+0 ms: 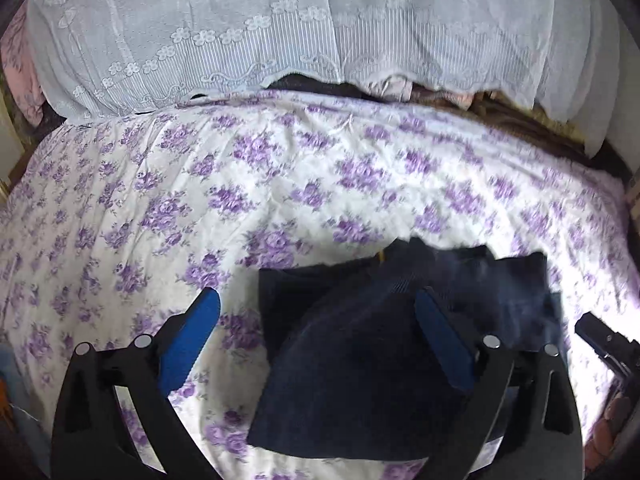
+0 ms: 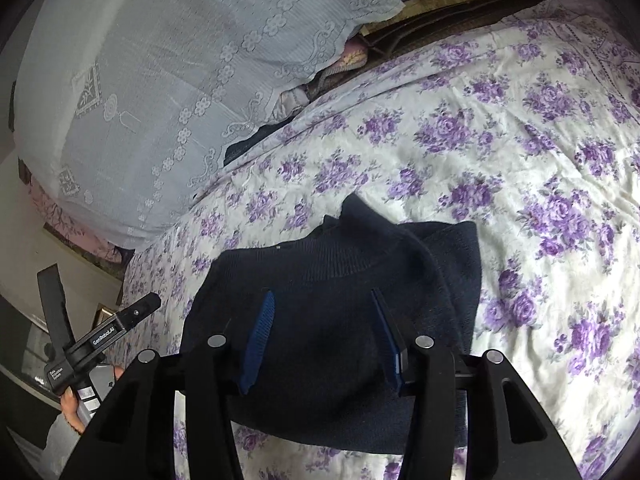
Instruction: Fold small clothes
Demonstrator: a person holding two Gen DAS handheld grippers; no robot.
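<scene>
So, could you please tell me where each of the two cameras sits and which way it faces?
Left wrist: on the left claw, angled down at the sweater on the bedspread; its own open fingers show.
Right wrist: on the right claw, angled down over the sweater; its fingers, the left claw and a hand show.
Shared: sweater, bedspread, lace cover.

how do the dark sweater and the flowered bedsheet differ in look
The sweater is plain dark navy knit with a ribbed collar; the bedsheet is cream with purple flowers. The sweater is folded into a small pile; the bedsheet spreads wide beneath it. Both are soft cloth.
</scene>
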